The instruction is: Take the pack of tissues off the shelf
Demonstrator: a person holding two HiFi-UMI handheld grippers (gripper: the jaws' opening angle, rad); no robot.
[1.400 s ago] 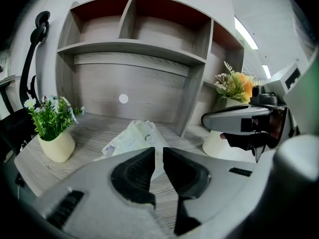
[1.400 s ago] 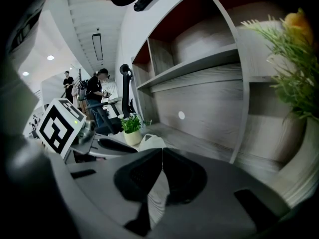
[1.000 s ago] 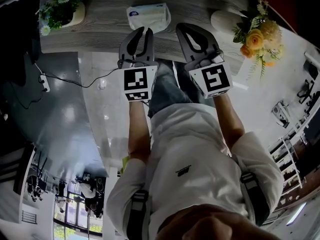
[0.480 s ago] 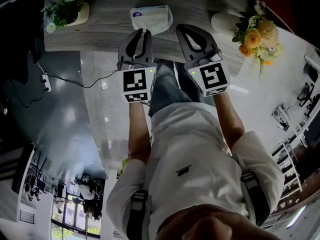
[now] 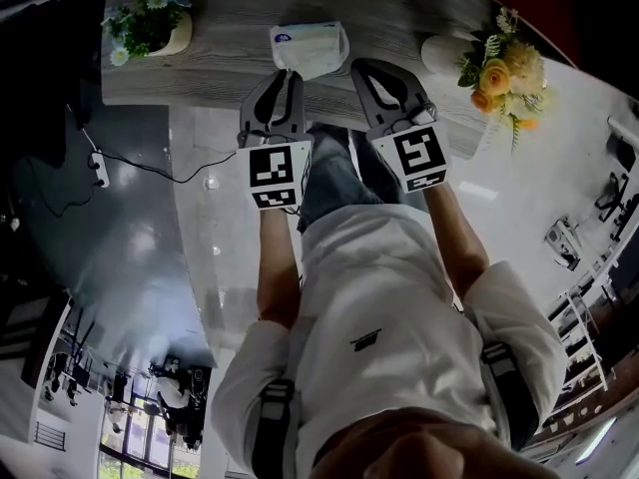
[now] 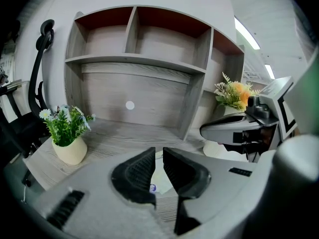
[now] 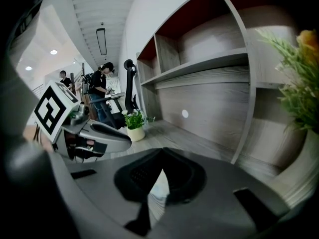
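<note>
Grey wood-grain shelf [image 5: 215,63] is carrying the pack of tissues [image 5: 310,48], which is lying flat between a potted plant [image 5: 150,28] and a vase of orange flowers [image 5: 494,63]. The left gripper [image 5: 290,74] is hovering just short of the pack, its jaws standing a narrow slit apart with nothing between them. The right gripper [image 5: 365,66] is hanging beside it, jaw tips meeting, holding nothing. Neither gripper is touching the pack.
</note>
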